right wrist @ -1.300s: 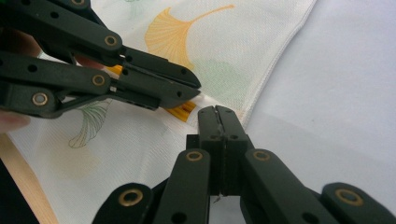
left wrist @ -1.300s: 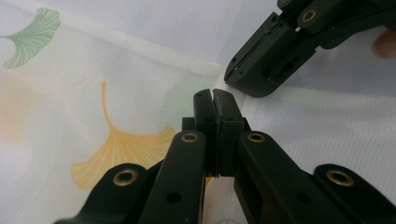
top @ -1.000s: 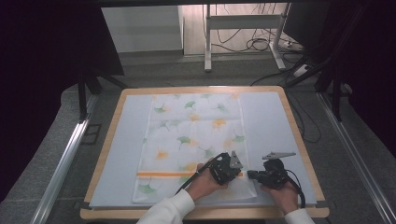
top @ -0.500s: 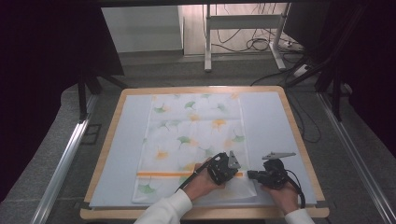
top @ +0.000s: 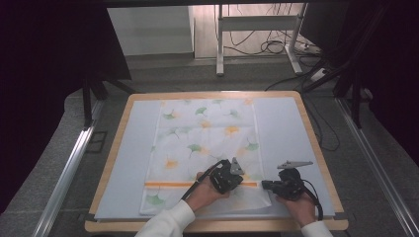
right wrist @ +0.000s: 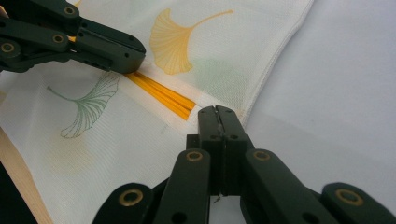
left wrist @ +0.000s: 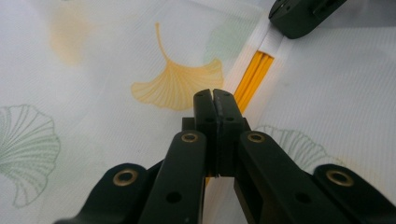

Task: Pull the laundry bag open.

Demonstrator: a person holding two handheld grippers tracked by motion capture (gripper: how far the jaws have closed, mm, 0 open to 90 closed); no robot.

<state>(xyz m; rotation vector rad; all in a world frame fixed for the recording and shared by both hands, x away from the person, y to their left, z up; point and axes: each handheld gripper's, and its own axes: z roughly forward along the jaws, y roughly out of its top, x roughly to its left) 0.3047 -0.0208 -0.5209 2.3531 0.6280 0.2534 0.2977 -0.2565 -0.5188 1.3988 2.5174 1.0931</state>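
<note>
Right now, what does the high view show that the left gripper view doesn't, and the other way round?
The high view takes in the whole table, the person's left hand and right hand, and cables on the floor beyond. The left gripper view gives a close look at the left gripper, its jaws closed together, and the fine weave around it. Both show the leaf-print cloth, its orange stripe and the right gripper.

Left hand-held gripper (left wrist: 215, 100) and right hand-held gripper (right wrist: 217, 116), jaws together.
</note>
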